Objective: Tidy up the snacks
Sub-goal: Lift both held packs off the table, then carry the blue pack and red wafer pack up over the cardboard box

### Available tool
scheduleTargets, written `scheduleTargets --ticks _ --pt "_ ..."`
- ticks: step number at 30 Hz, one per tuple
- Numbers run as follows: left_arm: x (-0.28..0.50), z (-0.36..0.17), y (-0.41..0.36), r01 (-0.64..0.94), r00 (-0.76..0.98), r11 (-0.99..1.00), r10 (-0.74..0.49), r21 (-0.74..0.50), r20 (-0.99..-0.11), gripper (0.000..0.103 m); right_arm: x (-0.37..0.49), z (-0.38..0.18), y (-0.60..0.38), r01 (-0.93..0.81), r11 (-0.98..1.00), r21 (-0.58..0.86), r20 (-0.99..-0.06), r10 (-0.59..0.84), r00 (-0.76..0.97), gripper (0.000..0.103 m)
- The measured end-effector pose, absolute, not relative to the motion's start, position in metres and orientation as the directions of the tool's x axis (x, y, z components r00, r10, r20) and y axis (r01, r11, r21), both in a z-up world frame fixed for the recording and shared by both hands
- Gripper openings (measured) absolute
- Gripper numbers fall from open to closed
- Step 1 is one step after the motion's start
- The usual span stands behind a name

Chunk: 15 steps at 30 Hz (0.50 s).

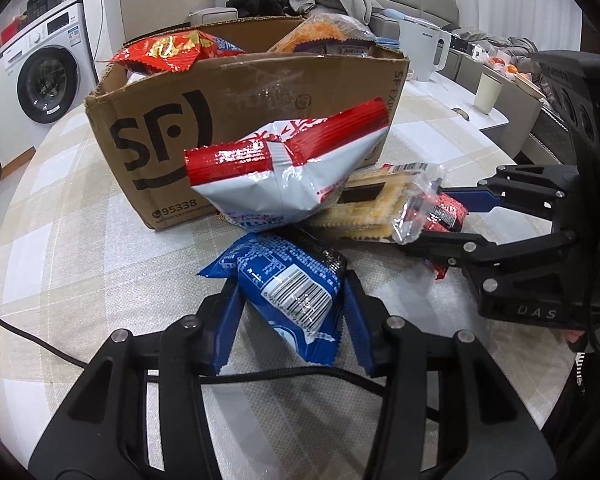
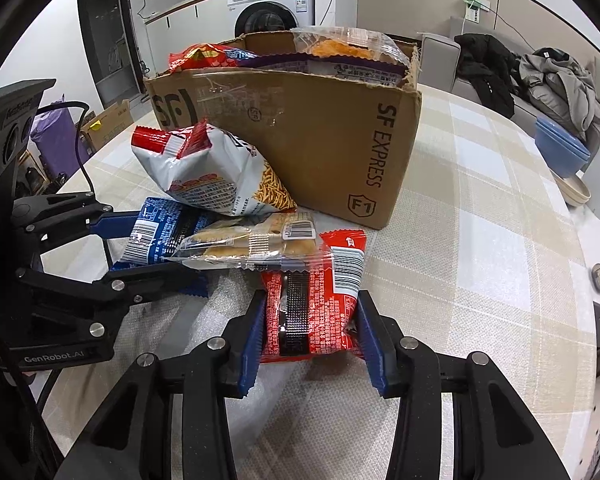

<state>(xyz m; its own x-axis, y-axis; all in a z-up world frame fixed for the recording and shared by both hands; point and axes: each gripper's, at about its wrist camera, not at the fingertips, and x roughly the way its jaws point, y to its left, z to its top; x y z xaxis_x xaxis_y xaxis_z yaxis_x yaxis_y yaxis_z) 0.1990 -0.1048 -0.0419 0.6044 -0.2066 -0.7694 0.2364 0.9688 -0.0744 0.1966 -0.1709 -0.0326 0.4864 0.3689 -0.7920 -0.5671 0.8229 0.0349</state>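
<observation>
My left gripper (image 1: 292, 284) is shut on a blue snack packet (image 1: 288, 292) that lies on the checked tablecloth; it also shows from the side, the left gripper (image 2: 160, 248) on that blue packet (image 2: 160, 228). My right gripper (image 2: 311, 296) is shut on a red snack packet (image 2: 312, 312), whose far end lies under a clear cracker pack (image 2: 252, 244). A white and red chip bag (image 1: 284, 168) leans on the cardboard box (image 1: 240, 92), which holds several snacks. The right gripper (image 1: 428, 220) enters from the right beside the cracker pack (image 1: 364, 208).
A white kettle (image 1: 424, 48) and a paper cup (image 1: 487, 92) stand behind the box at the right. A black cable (image 1: 20, 332) crosses the cloth at the left. Blue bowls (image 2: 560, 148) sit at the table's far right edge. A washing machine (image 1: 44, 80) stands beyond the table.
</observation>
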Motion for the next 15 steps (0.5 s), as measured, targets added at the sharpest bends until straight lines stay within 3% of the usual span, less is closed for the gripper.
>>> scheduleTargets --ticks 15 --pt "0.178 -0.016 -0.094 0.246 0.635 0.965 -0.23 -0.09 -0.738 0.044 0.195 -0.009 -0.189 -0.535 0.843 0.057 -0.746 0.392 0.538 0.044"
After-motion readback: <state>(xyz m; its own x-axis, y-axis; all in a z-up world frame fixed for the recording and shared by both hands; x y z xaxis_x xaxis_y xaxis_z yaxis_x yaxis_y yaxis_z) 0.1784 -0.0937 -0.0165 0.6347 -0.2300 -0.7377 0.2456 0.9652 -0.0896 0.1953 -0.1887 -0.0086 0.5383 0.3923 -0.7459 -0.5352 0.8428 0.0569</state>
